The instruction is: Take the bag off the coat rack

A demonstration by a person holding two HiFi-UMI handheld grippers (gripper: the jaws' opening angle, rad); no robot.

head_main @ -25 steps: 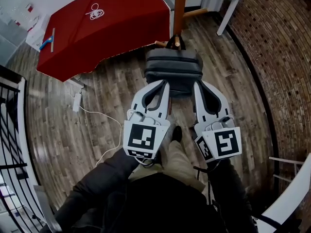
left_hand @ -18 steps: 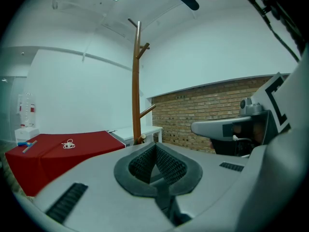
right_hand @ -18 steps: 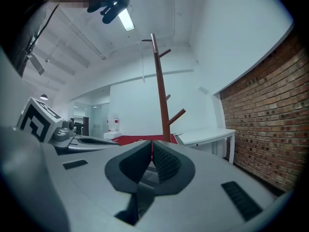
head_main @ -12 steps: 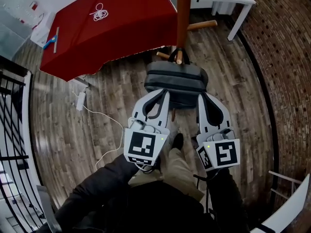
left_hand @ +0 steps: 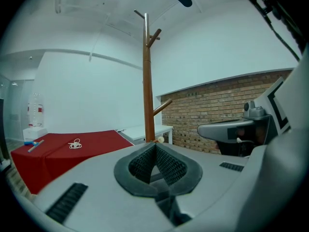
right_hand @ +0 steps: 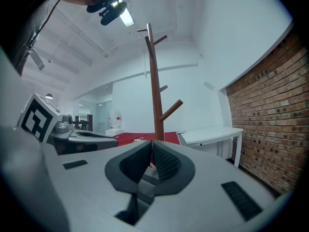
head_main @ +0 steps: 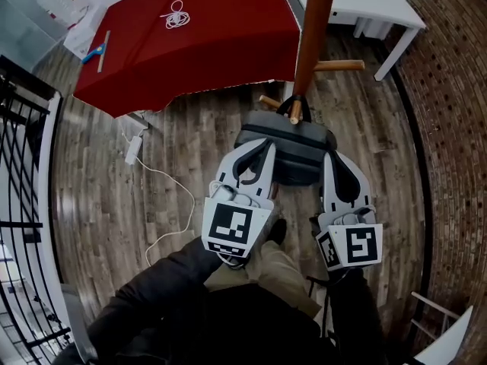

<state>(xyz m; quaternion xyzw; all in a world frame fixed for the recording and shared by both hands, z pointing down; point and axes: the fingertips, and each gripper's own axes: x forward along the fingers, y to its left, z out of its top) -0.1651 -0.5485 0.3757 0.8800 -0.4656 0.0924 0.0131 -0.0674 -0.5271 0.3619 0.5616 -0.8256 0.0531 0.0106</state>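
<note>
Both grippers sit lower in the head view than a second ago, and the coat rack (head_main: pixel 313 36) now stands larger and further right; the red table (head_main: pixel 205 44) shows more of its top. Their places beside the bag are unchanged.

Left gripper (head_main: pixel 265 149): jaws clenched, pads meeting, nothing between them. Right gripper (head_main: pixel 329 158): jaws likewise clenched and empty.

The bag (head_main: pixel 285 147), dark grey, hangs from a low peg (head_main: pixel 295 112) of the rack, between the two sets of jaw tips and just ahead of them. Whether either tip touches it cannot be told. The bag is closed; its contents are not visible.

Only the head view shows the bag. The gripper views show the rack's upper pegs straight beyond the jaws, with a brick wall (left_hand: pixel 212 110) to their right and a white table (right_hand: pixel 212 134).
</note>
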